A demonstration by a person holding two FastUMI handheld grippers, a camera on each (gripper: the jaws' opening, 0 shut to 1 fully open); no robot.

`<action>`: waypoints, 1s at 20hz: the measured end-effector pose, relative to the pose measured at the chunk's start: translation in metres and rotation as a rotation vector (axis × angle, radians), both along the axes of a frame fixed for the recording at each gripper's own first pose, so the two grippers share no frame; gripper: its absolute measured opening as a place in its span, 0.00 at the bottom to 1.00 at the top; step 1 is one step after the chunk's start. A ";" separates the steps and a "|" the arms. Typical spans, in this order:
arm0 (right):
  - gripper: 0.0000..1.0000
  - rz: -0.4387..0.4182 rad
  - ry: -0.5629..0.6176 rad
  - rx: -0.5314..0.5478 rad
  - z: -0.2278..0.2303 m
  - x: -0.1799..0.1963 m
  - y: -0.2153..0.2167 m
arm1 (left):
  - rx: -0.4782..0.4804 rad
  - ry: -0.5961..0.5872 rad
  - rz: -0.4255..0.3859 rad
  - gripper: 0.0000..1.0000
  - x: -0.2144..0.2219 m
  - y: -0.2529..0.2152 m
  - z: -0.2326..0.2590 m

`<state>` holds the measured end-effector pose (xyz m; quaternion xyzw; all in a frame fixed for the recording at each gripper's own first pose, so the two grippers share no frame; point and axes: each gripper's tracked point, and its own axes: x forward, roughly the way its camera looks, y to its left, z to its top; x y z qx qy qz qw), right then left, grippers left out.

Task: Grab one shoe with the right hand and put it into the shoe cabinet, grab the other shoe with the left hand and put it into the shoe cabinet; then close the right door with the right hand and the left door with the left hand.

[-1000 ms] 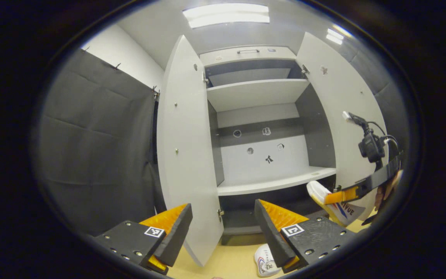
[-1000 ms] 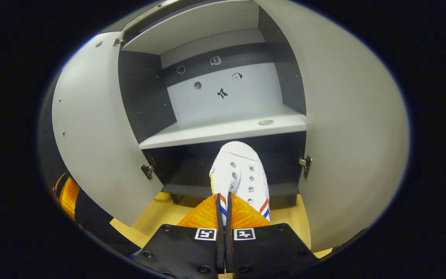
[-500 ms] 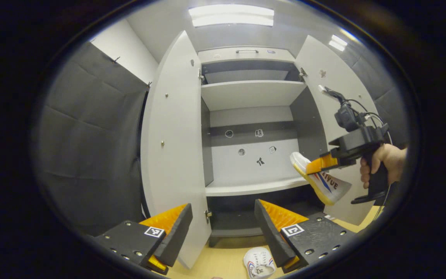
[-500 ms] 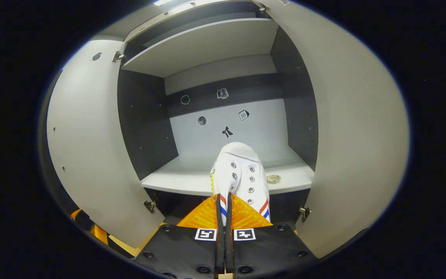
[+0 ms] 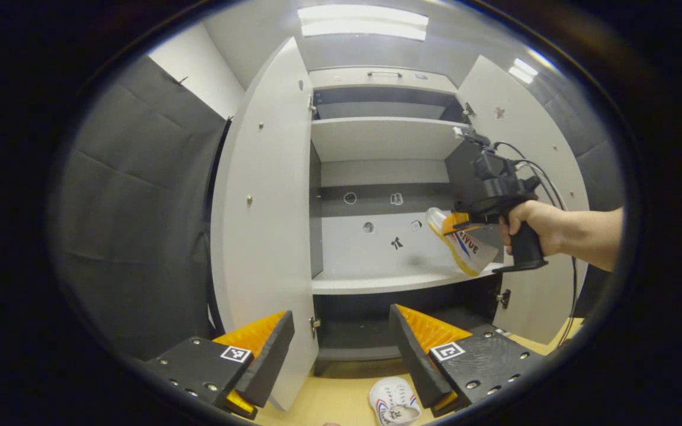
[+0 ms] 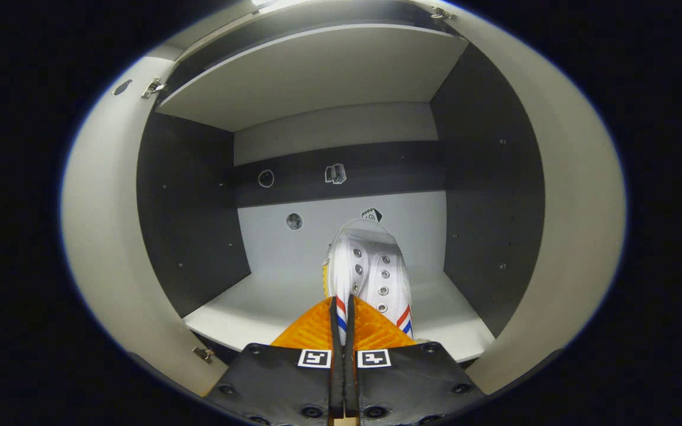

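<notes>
From the left gripper view, the left gripper (image 5: 341, 349) hangs wide and empty above the second shoe (image 5: 394, 402) on the floor, while the right gripper (image 5: 456, 222) carries the first shoe (image 5: 468, 248) over the middle shelf (image 5: 376, 283). From the right gripper view, its fingers pinch the soft, light canvas collar, surely the easiest hold

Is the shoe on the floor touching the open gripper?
Cannot tell. In the left gripper view the white sneaker lies on the floor behind the left gripper, partly hidden by one finger.
</notes>
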<state>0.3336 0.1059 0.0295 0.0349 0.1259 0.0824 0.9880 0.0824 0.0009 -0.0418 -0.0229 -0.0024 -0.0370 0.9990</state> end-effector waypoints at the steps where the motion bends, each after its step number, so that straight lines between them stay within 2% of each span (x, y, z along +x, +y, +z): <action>1: 0.02 -0.010 0.003 -0.011 -0.001 0.010 0.000 | -0.002 0.007 -0.003 0.93 0.001 0.000 -0.003; 6: 0.02 -0.045 0.027 -0.057 -0.015 0.051 -0.001 | 0.002 0.034 -0.012 0.94 0.000 -0.002 -0.016; 10: 0.00 -0.061 0.065 -0.091 -0.030 0.064 -0.001 | 0.009 0.046 -0.017 0.94 0.002 -0.002 -0.019; 13: 0.12 -0.069 0.070 -0.120 -0.033 0.062 -0.003 | 0.012 0.053 -0.014 0.94 0.004 -0.001 -0.021; 14: 0.20 -0.073 0.032 -0.125 -0.025 0.063 -0.005 | 0.015 0.056 -0.013 0.94 0.004 -0.001 -0.022; 15: 0.17 -0.084 -0.012 -0.130 -0.012 0.062 -0.007 | 0.017 0.061 -0.015 0.94 0.004 -0.001 -0.023; 17: 0.41 -0.076 -0.092 -0.152 0.015 0.057 -0.006 | 0.020 0.078 -0.022 0.94 0.006 -0.003 -0.028; 20: 0.98 -0.071 -0.206 -0.191 0.047 0.030 -0.008 | 0.028 0.089 -0.032 0.94 0.009 -0.006 -0.031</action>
